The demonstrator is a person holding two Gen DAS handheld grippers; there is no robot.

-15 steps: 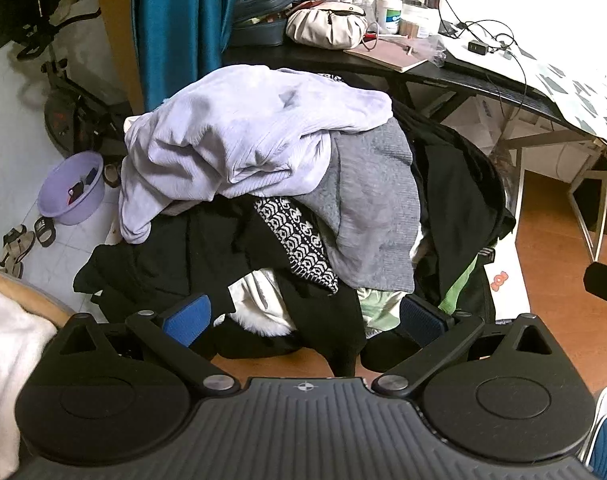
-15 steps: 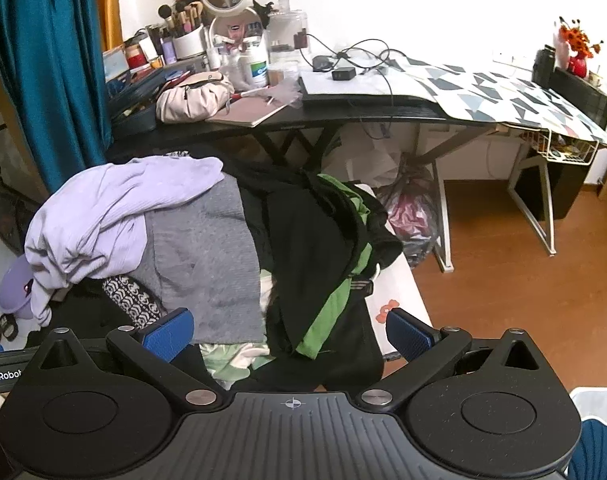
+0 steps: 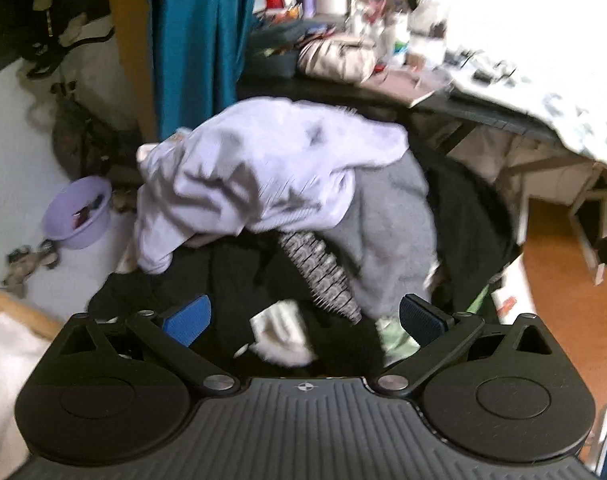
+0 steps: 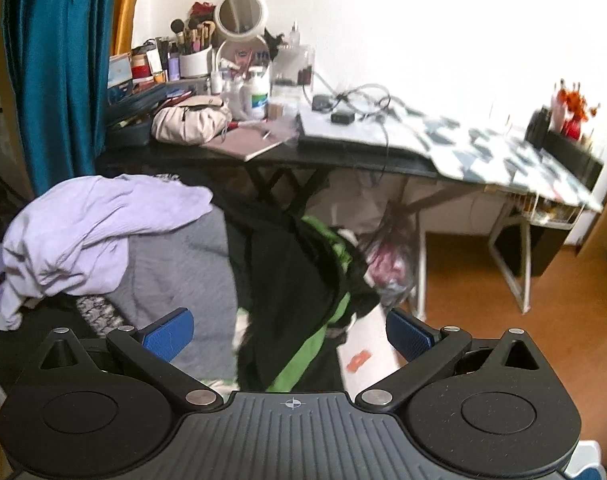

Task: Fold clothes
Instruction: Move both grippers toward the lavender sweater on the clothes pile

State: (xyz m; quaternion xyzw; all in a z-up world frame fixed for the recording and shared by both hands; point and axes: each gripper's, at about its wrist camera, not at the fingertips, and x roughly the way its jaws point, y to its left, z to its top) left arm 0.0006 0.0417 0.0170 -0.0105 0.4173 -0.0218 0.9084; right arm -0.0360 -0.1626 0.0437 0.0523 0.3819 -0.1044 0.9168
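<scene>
Nearest the left wrist camera, the left gripper (image 3: 303,318) has its blue-padded fingers (image 3: 186,320) spread wide and empty, hovering short of the heap of clothes (image 3: 303,232) at twelve o'clock. Between the fingers lies a white scrap of cloth (image 3: 281,338) on black fabric, with a black-and-white patterned piece (image 3: 323,276) running up toward one o'clock. Past that, a lavender garment (image 3: 259,176) is draped over the top of the heap, and a grey knit (image 3: 391,232) hangs down beside it at one o'clock. On the floor at ten o'clock sits a purple basin (image 3: 77,214). The right gripper (image 4: 287,334) is likewise spread wide and holds nothing. Straight ahead of it in the right wrist view a black garment with green lining (image 4: 303,280) hangs down the heap, with the grey knit (image 4: 175,272) at eleven o'clock and the lavender garment (image 4: 87,232) at ten o'clock. Farther off, from twelve to two o'clock, a dark table (image 4: 343,162) carries a beige bag (image 4: 191,120), bottles, cables and a round mirror (image 4: 237,14). A teal curtain (image 4: 59,68) hangs at eleven o'clock. Both views are somewhat blurred.
</scene>
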